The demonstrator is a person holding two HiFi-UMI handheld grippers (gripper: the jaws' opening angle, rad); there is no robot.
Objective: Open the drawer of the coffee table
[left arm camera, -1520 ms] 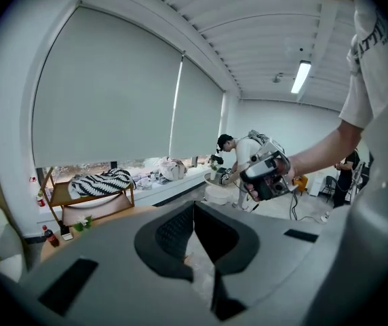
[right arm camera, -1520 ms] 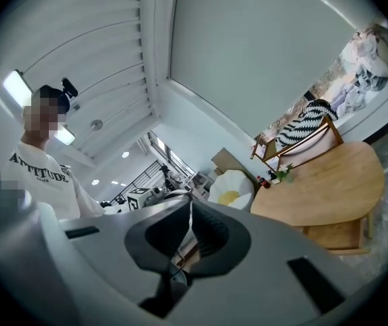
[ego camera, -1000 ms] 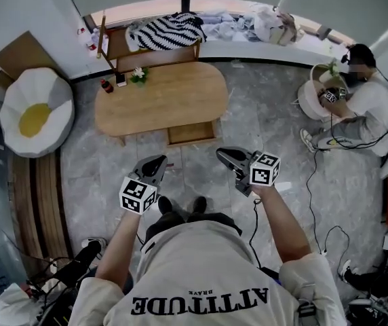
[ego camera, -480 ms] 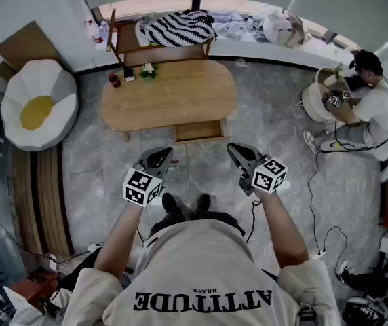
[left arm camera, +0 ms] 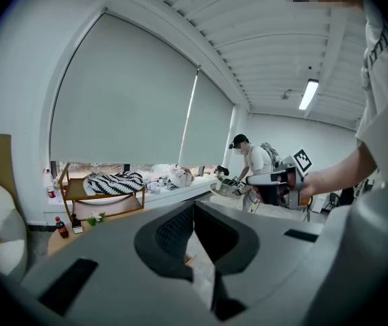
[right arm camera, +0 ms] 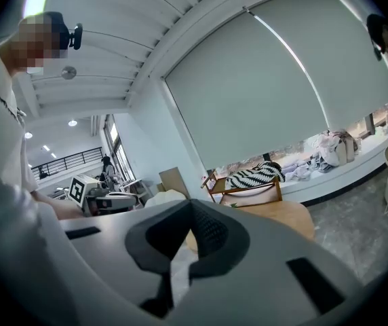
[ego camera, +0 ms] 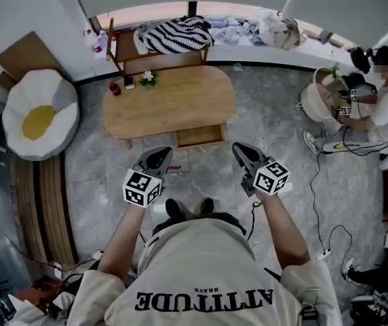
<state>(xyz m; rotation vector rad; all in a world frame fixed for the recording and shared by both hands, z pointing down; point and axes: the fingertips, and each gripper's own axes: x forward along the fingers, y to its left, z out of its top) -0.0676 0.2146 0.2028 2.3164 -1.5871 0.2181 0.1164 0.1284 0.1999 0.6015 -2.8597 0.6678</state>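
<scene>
The oval wooden coffee table [ego camera: 170,100] stands on the grey floor ahead of me. Its drawer [ego camera: 197,136] juts out of the near side, pulled open, with the inside showing. My left gripper [ego camera: 161,156] hangs shut and empty just short of the drawer's left corner. My right gripper [ego camera: 240,148] is also shut and empty, to the right of the drawer. Neither touches the table. In the left gripper view the jaws [left arm camera: 194,206] meet at their tips. In the right gripper view the jaws [right arm camera: 192,206] meet too, with the table top [right arm camera: 292,216] beyond them.
A red bottle [ego camera: 114,87] and a small flower pot [ego camera: 146,78] stand on the table's far left. Behind it is a wooden rack with a striped cloth [ego camera: 170,36]. An egg-shaped beanbag [ego camera: 38,117] lies at left. A person [ego camera: 384,107] sits at right beside a white basket [ego camera: 319,100]; cables [ego camera: 330,236] trail nearby.
Both grippers have drifted a little, the left more than the right, and both stay shut and empty. The drawer stays open. The seated person at right has straightened up.
</scene>
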